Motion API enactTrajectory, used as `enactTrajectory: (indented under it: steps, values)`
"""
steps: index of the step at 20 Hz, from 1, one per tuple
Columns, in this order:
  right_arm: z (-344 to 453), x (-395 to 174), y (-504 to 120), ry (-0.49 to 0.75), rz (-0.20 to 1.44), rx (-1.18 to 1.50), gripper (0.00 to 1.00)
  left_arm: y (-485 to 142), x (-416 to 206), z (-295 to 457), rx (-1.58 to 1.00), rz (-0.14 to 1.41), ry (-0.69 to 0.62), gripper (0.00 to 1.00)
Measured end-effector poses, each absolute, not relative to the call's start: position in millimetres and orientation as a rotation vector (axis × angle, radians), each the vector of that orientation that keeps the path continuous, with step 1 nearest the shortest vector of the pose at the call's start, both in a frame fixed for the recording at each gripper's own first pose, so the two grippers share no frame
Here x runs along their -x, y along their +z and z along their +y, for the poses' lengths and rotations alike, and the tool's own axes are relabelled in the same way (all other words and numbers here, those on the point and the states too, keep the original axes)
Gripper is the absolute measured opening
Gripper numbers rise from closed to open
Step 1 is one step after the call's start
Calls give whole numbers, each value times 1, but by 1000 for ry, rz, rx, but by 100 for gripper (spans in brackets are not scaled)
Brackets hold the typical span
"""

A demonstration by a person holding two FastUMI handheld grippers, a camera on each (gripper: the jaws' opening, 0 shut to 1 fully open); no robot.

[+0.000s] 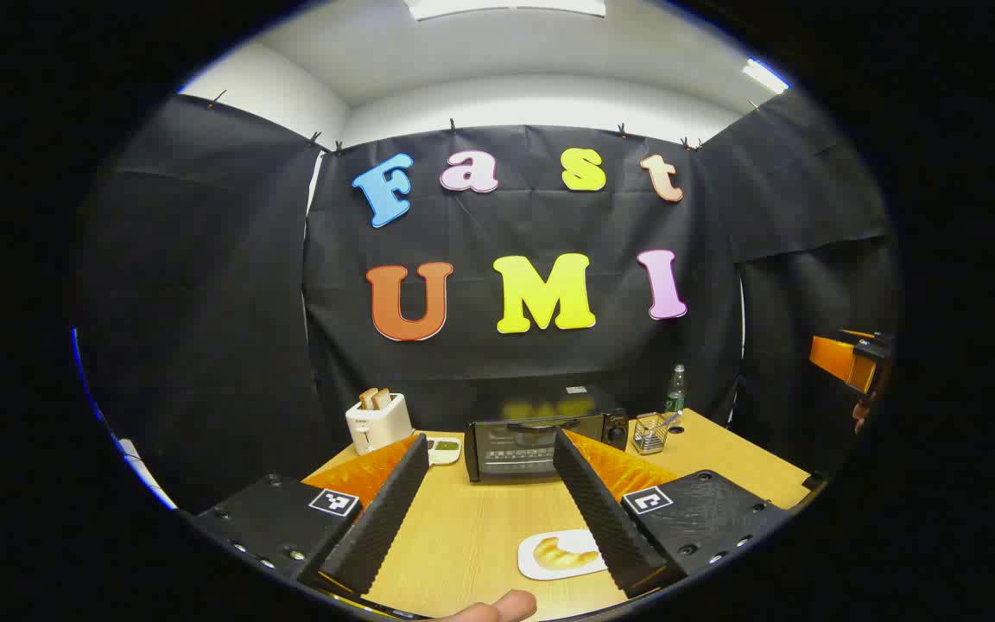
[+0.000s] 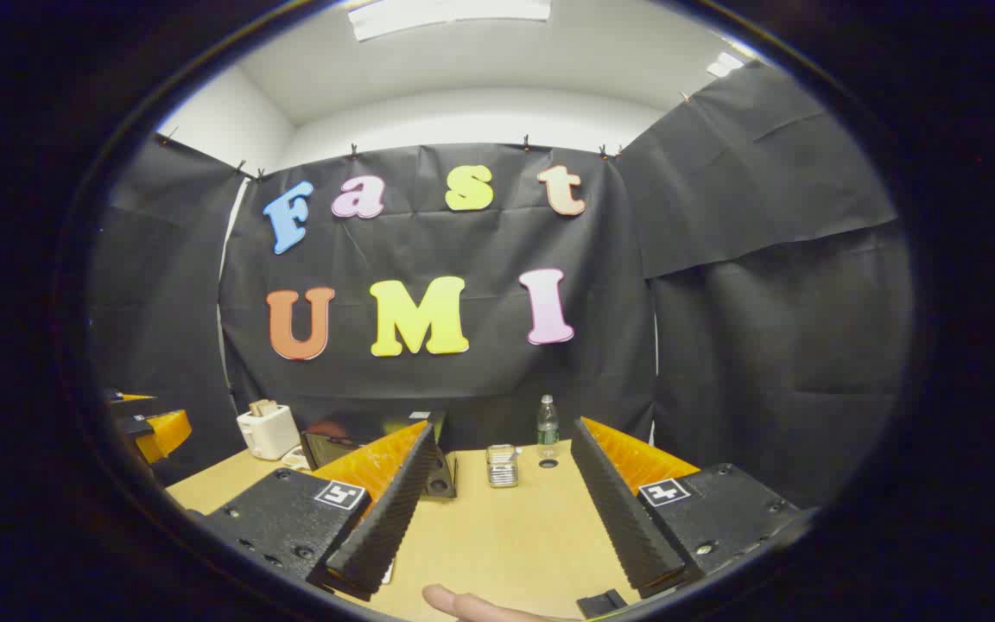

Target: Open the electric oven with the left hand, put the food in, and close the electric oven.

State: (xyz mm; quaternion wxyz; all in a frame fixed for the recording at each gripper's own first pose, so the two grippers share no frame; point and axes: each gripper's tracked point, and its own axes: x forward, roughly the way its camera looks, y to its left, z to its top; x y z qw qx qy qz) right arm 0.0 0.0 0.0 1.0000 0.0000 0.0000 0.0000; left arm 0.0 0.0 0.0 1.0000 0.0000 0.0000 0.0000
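At the back of the wooden table [image 1: 472, 527] sits the black electric oven [image 1: 541, 445], door closed. Nearer, a golden croissant [image 1: 563, 553] waits on its white plate [image 1: 536, 566], easy to reach. Left gripper [image 1: 497, 518] and right gripper [image 2: 497, 518] are spread wide, holding nothing.

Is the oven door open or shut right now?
Shut: the oven door stands upright, flush with its front, handle at the top; the left gripper is short of it.

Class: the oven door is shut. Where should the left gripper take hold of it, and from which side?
Grip the handle bar running along the top edge of the oven door. Come from the front, the left gripper already open and facing it. A top handle suggests the door folds down.
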Motion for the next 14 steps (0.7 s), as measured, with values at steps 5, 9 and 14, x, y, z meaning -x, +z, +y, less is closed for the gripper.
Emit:
enactTrajectory:
  steps: [5,9,14]
  values:
    - [-10,6,-6,-13,12,-9,100,-5,0,3,-3,12,9,95]
    - [-20,8,-8,-28,-17,-9,100,-10,-1,6,19,14,7,95]
    - [-34,-7,-16,-51,-37,-2,100,-4,-19,5,18,-13,-6,95]
